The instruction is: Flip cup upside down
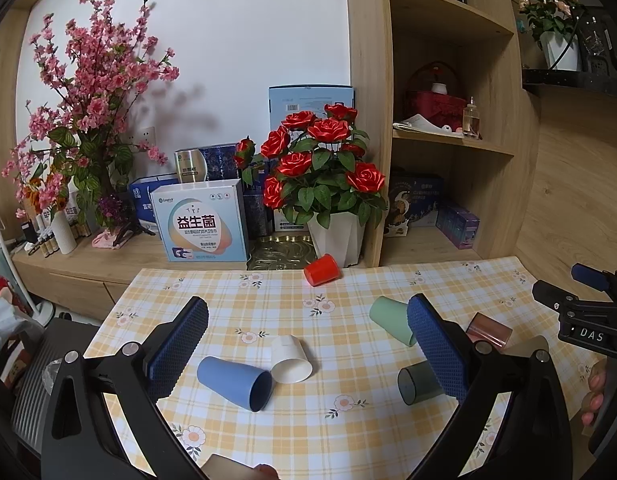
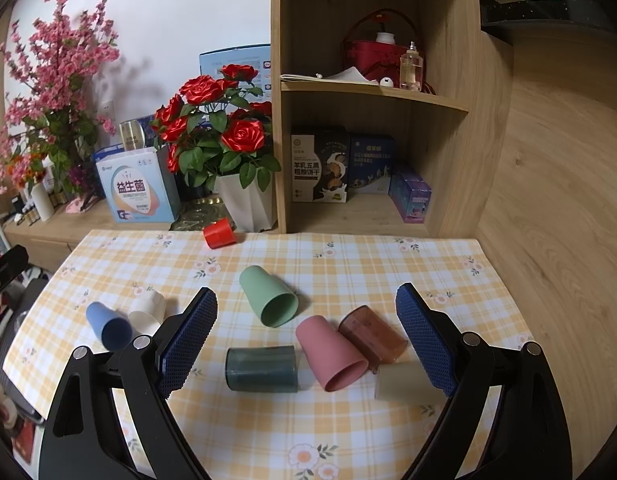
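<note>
My right fingers [image 2: 306, 334] hang spread and empty above the desk [image 2: 348, 256], the pink cup [image 2: 332, 354] lying on its side just ahead between them, mouth toward me, nearer than to my spread left fingers [image 1: 308, 344].

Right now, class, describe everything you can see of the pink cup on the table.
The pink cup is a plain, matte, tapered tumbler that looks like plastic, without a handle. It lies on its side on the checked tablecloth, its open mouth facing the right wrist camera and its narrower base pointing away. The translucent brown cup lies against its right side. No fingers touch it.
</note>
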Motion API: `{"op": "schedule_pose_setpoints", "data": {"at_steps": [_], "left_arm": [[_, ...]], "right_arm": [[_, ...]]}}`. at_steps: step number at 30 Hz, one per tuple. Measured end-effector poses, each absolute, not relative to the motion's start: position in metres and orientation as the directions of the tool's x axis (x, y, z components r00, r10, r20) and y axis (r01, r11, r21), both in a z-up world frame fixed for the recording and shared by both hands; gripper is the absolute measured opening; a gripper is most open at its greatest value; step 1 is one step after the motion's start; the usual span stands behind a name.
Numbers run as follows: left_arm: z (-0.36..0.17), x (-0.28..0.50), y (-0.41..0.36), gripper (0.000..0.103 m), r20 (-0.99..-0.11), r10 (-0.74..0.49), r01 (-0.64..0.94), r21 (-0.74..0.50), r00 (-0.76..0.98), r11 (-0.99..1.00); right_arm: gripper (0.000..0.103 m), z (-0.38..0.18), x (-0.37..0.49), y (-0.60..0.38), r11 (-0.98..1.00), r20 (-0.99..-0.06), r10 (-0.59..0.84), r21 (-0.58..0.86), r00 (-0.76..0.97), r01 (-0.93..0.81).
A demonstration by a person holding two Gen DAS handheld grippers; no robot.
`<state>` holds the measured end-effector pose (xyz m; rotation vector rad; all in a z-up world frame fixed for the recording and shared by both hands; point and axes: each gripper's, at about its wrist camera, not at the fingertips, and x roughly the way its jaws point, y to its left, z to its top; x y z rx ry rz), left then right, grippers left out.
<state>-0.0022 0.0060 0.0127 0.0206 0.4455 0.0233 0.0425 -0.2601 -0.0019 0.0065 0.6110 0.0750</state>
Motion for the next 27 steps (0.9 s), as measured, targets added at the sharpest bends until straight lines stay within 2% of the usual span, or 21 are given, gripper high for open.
{"op": "schedule_pose_setpoints", "data": {"at_steps": [27], "left_arm": [[0.0144, -0.0081, 0.011, 0.097, -0.426, 0.027, -0.019, 0.023, 0.905, 1.0]], "right_arm": [[0.088, 0.0008, 0.0412, -0.2605, 0.997, -0.574, 0.074, 0.032, 0.815, -0.068]]}}
